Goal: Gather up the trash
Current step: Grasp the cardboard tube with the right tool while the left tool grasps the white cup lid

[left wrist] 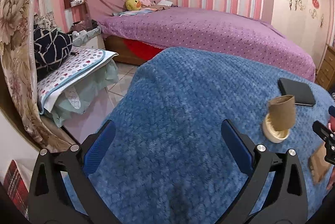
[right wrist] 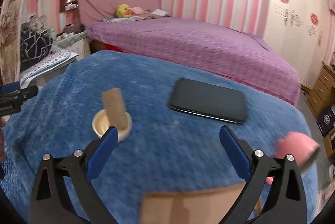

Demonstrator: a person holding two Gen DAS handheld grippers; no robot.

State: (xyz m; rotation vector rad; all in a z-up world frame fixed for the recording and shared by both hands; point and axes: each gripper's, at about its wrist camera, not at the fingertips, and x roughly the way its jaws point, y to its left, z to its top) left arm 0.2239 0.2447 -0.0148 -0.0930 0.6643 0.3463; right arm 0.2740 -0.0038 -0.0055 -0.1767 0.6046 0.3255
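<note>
A small cream cup (right wrist: 112,123) on the blue blanket (right wrist: 167,150) holds what looks like a flattened cardboard tube (right wrist: 115,107). Left gripper (left wrist: 167,144) and right gripper (right wrist: 167,145) gape wide, empty.

Blue blanket (right wrist: 167,152) carries phone (right wrist: 207,100), cream cup (right wrist: 112,123), cardboard piece (right wrist: 188,205), pink roll (right wrist: 297,146).

My left gripper (left wrist: 167,146) wide open over the blue blanket (left wrist: 178,98), cardboard tube (left wrist: 282,114) leaning in a little cup (left wrist: 274,134) far right
</note>
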